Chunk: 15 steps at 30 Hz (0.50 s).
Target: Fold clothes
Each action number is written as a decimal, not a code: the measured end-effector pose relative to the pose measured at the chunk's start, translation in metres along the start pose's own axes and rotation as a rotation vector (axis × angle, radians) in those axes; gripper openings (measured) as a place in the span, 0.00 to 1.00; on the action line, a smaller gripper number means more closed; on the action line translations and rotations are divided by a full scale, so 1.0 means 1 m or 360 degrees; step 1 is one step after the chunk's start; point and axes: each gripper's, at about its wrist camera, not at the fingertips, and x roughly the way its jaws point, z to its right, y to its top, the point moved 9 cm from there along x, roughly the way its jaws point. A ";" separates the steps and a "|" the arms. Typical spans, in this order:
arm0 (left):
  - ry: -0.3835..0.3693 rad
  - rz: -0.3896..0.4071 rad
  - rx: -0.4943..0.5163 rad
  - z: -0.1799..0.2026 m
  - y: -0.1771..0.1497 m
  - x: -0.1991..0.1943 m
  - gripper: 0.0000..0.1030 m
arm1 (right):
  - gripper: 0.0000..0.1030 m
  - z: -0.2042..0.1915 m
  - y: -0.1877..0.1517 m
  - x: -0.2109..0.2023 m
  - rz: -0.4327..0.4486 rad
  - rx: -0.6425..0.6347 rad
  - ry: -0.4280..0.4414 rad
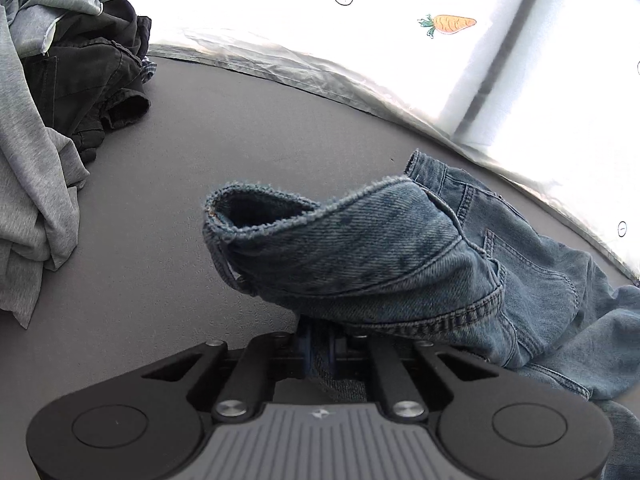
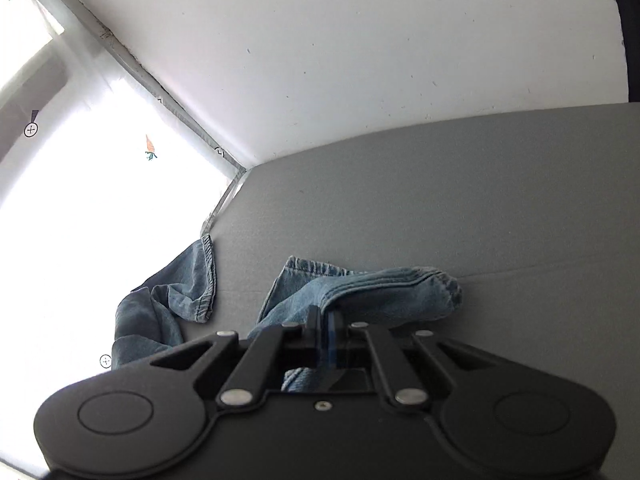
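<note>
Blue jeans [image 1: 400, 256] lie crumpled on the grey surface [image 1: 224, 128]. In the left wrist view their waistband end is lifted and bulges over my left gripper [image 1: 318, 340], which is shut on the denim just below that fold. In the right wrist view the jeans [image 2: 360, 292] show a hem end raised over my right gripper [image 2: 326, 320], whose jaws are pinched shut on the cloth. Another leg of the jeans [image 2: 192, 280] trails off to the left, toward the surface's edge.
A pile of clothes sits at the left: a light grey garment [image 1: 36, 152] and a black garment [image 1: 96, 80]. A white sheet with carrot prints [image 1: 448, 24] borders the far edge. A white wall [image 2: 360, 60] stands behind the surface.
</note>
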 end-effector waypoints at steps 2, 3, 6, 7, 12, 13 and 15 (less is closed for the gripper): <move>-0.0049 0.0028 -0.0015 -0.002 -0.002 -0.012 0.07 | 0.03 -0.007 0.019 -0.023 0.0092 -0.0040 0.0047; -0.0070 0.0042 -0.0019 -0.003 -0.004 -0.019 0.07 | 0.03 -0.011 0.027 -0.036 0.0136 -0.0062 0.0064; -0.0150 0.0097 -0.0040 -0.008 -0.011 -0.045 0.07 | 0.03 -0.024 0.048 -0.074 0.0264 -0.0153 0.0094; -0.0173 0.0111 -0.0050 -0.011 -0.012 -0.053 0.07 | 0.03 -0.028 0.054 -0.088 0.0309 -0.0200 0.0094; -0.0238 0.0229 -0.0074 -0.036 -0.020 -0.108 0.05 | 0.03 -0.035 0.084 -0.152 0.0485 -0.0343 0.0135; -0.0231 0.0251 -0.0063 -0.041 -0.024 -0.119 0.04 | 0.03 -0.034 0.090 -0.160 0.0509 -0.0362 0.0129; -0.0179 0.0264 -0.0035 -0.051 -0.036 -0.128 0.02 | 0.03 -0.029 0.101 -0.173 0.0564 -0.0428 0.0091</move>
